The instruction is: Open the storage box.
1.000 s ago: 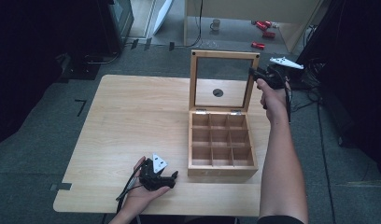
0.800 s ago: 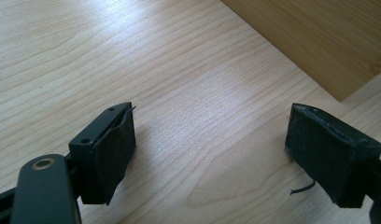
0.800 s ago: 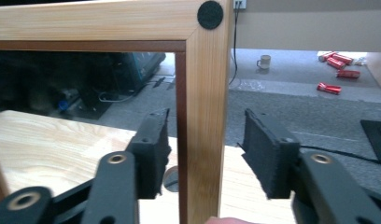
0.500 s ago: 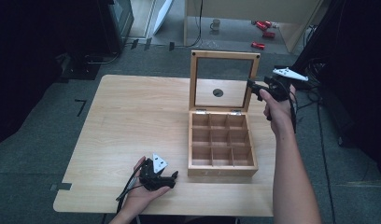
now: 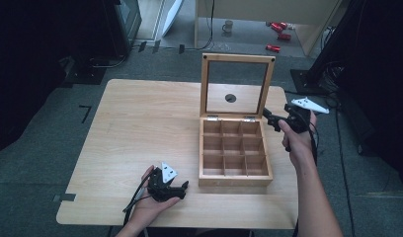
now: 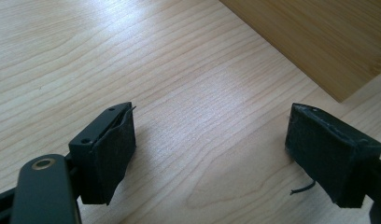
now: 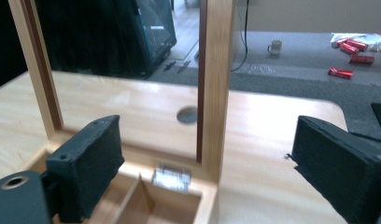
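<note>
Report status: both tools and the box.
Left tool open, resting on table. Right tool open beside upright lid. Wooden box open, compartments empty. Nothing obstructing.

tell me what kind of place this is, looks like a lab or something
Probably a lab or workshop set up for recording. A plain wooden table stands on grey carpet, cables run across the floor by dark equipment, and a person holds a gripper beside an open wooden box.

No readable text, labels or signs.
</note>
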Available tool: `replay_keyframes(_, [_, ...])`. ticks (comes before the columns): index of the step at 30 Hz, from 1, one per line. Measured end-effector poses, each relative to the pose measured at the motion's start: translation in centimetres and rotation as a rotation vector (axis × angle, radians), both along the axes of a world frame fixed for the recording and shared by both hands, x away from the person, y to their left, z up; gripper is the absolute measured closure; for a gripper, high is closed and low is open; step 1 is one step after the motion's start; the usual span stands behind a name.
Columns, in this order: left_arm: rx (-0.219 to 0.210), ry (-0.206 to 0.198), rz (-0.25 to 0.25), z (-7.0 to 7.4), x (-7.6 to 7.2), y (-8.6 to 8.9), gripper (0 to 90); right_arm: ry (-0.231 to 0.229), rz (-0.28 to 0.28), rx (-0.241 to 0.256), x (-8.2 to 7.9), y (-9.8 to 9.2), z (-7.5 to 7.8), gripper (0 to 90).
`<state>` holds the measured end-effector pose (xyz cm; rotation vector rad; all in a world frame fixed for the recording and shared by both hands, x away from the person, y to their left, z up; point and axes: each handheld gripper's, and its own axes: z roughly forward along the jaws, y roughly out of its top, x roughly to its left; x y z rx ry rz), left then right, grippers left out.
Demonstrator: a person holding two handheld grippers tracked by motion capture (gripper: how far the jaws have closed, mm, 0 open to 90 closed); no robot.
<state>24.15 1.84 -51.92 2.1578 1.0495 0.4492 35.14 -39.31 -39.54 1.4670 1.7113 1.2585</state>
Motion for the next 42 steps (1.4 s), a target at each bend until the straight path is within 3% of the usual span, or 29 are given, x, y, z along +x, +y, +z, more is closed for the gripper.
replay_keyframes(8, [0.0, 0.0, 0.0, 0.0, 0.0, 0.0, 16.5, 0.025, -0.008, -0.019, -3.1, -0.7, -2.8, 1.7])
replay_keyframes(13, [-0.001, -0.002, 0.0, 0.0, 0.0, 0.0, 16.5, 0.061, -0.043, -0.031, -5.5, -1.7, -5.5, 1.1])
replay_keyframes(24, [-0.002, 0.0, 0.001, 0.0, 0.0, 0.0, 16.4, 0.128, -0.09, -0.056, -9.9, -3.4, -9.4, 0.7])
replay_keyframes(30, [-0.002, 0.0, 0.003, 0.0, 0.0, 0.0, 16.4, 0.174, -0.11, -0.065, -11.6, -4.0, -10.8, 0.7])
replay_keyframes(34, [-0.002, 0.0, 0.002, 0.0, 0.0, 0.0, 16.4, 0.246, -0.134, -0.076, -13.2, -4.2, -12.4, 0.7])
replay_keyframes(39, [-0.002, 0.0, 0.002, 0.0, 0.0, 0.0, 16.4, 0.284, -0.151, -0.088, -14.2, -4.3, -12.9, 0.7])
replay_keyframes(42, [-0.002, 0.0, 0.002, 0.0, 0.0, 0.0, 16.4, 0.311, -0.159, -0.122, -14.8, -4.2, -13.0, 0.7])
